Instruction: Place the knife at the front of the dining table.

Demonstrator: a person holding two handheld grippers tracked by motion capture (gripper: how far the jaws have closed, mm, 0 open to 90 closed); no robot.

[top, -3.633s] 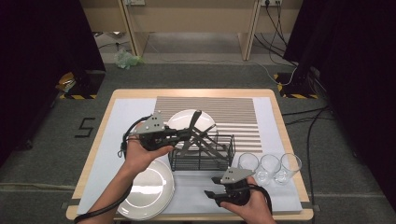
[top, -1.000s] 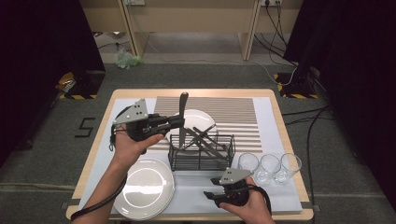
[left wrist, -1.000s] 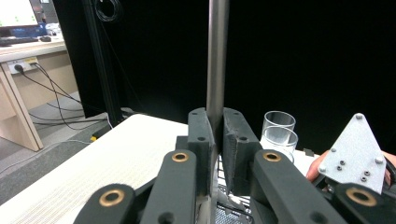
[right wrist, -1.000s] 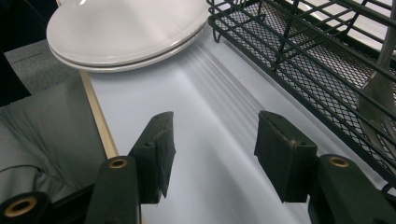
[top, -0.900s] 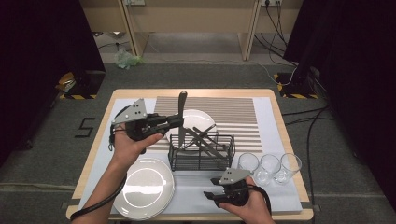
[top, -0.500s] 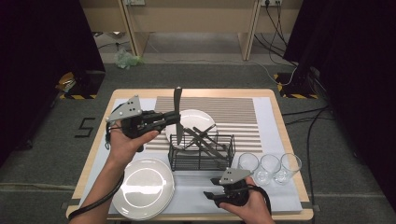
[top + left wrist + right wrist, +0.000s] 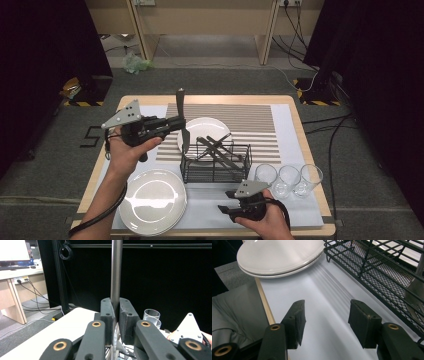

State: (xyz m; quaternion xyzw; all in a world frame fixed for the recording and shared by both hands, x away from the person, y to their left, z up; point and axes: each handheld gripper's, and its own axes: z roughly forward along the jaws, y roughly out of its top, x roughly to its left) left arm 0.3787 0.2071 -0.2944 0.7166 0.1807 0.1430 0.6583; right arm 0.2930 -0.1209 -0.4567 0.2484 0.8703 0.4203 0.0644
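Above basket: my left gripper (image 7: 176,122) clamps knife (image 7: 181,107) upright.
Right gripper (image 7: 325,317): jaws apart, empty.
Risk: I judge knife may swivel, snagging wire basket (image 7: 216,170).

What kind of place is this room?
Probably a lab or office set up for recording: a staged table with plates and glasses, black curtains around it, and desks with trailing cables behind.

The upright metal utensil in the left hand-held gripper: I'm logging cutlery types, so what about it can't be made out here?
- Upright metal utensil: its top is cut off by the upper edge of the left gripper view.
- Its lower end: hidden behind the left hand-held gripper there.
- High view: working end too small to identify against the round white plate.
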